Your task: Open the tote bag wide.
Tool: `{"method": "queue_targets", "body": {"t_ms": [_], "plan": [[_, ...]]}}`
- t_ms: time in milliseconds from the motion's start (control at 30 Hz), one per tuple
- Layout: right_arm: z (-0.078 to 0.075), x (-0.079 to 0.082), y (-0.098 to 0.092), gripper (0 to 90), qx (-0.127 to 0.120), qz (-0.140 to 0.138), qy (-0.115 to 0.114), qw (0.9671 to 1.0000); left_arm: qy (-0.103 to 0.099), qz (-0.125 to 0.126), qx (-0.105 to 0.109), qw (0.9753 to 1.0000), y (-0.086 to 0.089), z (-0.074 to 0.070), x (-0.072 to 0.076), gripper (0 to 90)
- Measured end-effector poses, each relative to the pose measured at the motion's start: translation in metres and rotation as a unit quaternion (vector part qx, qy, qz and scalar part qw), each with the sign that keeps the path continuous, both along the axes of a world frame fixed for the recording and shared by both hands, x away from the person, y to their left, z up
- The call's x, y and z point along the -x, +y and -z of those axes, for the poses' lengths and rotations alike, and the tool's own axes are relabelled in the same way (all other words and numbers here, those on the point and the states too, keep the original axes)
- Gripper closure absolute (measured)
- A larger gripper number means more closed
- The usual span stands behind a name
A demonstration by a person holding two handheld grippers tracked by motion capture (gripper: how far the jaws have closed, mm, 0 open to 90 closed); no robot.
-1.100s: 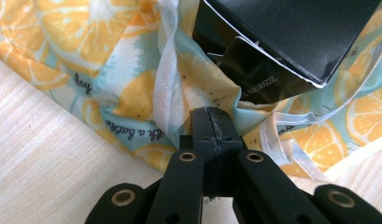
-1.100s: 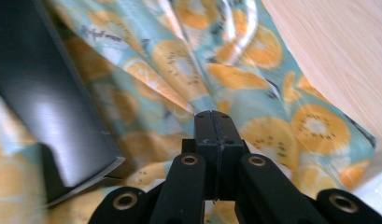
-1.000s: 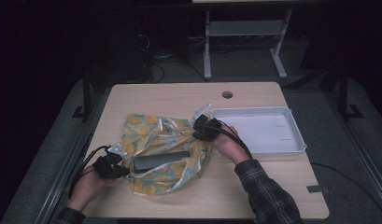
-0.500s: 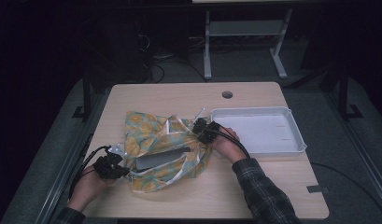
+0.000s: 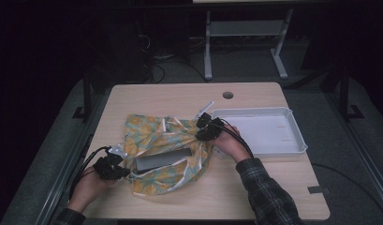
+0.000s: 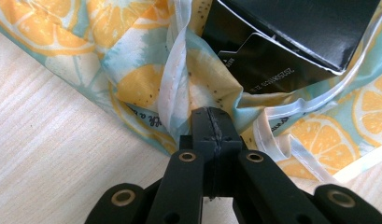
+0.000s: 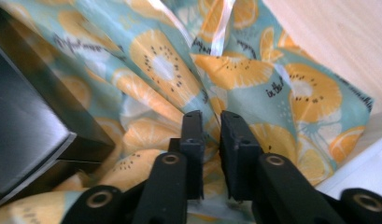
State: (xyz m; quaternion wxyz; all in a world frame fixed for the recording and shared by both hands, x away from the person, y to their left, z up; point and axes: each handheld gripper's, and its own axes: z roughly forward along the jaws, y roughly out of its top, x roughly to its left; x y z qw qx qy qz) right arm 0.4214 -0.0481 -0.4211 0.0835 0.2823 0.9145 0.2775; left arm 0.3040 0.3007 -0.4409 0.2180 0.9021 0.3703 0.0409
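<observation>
A cloth printed with orange slices lies spread on the wooden table, with a flat black box resting on it. My left gripper is at the cloth's near left corner. In the left gripper view its jaws are shut on the hem of the cloth, just below the box. My right gripper holds the cloth's far right edge, raised and bunched. In the right gripper view its jaws pinch a fold of the cloth, with the box at the left.
A white tray stands on the table just right of the right hand; its rim appears at the lower right in the right gripper view. A cable hole sits near the table's far edge. The floor and a metal stand lie beyond.
The right gripper has drawn the cloth's right edge a little up and inward, so it bunches more beside the box. The left gripper has barely moved.
</observation>
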Motion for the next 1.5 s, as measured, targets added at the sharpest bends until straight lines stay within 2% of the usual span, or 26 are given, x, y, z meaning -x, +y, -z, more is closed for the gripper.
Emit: {"method": "queue_targets", "body": {"t_ms": [100,133,167,233,400,667,700,833,967,1100,1133,1400,1500], "plan": [[-0.007,0.003,-0.002,72.2,-0.013,0.001,-0.001,0.9999,0.000,0.000,0.000,1.0000,0.000,0.000,0.000,90.0],[-0.013,0.005,-0.004,70.1,-0.026,0.001,-0.002,0.9997,0.000,0.000,0.000,1.0000,0.000,0.000,0.000,90.0],[-0.013,0.005,-0.004,70.1,-0.026,0.001,-0.002,0.9997,0.000,0.000,0.001,1.0000,0.000,0.000,0.000,90.0],[-0.021,0.010,-0.005,68.8,-0.042,-0.001,-0.003,0.9991,0.000,0.000,0.001,1.0000,0.000,0.000,0.000,90.0],[-0.028,0.018,-0.004,68.7,-0.049,-0.018,-0.004,0.9986,-0.001,0.002,0.000,1.0000,0.000,0.000,0.000,89.9],[-0.044,0.042,0.003,66.4,-0.067,-0.053,-0.005,0.9964,-0.001,-0.001,0.002,1.0000,0.000,0.000,0.000,89.9],[-0.044,0.045,0.005,66.2,-0.072,-0.055,0.001,0.9959,-0.002,-0.001,0.002,1.0000,0.000,0.000,0.000,89.9],[-0.045,0.054,0.008,65.8,-0.072,-0.083,0.000,0.9940,0.000,-0.001,0.003,1.0000,0.000,0.000,0.000,90.0],[-0.043,0.062,0.010,65.6,-0.069,-0.095,0.006,0.9931,0.000,-0.001,0.003,1.0000,0.000,0.000,0.000,89.9],[-0.038,0.069,0.010,64.8,-0.067,-0.104,0.013,0.9923,-0.001,-0.001,0.003,1.0000,0.000,0.000,0.000,89.9],[-0.037,0.071,0.010,64.5,-0.069,-0.102,0.020,0.9922,-0.001,-0.001,0.002,1.0000,0.000,0.000,0.000,89.9],[-0.030,0.079,0.016,62.8,-0.065,-0.116,0.026,0.9908,-0.001,-0.002,0.002,1.0000,0.000,0.000,0.000,89.9],[-0.027,0.080,0.019,67.3,-0.056,-0.121,0.026,0.9907,-0.001,-0.001,0.001,1.0000,0.000,0.000,0.000,89.9]]}}
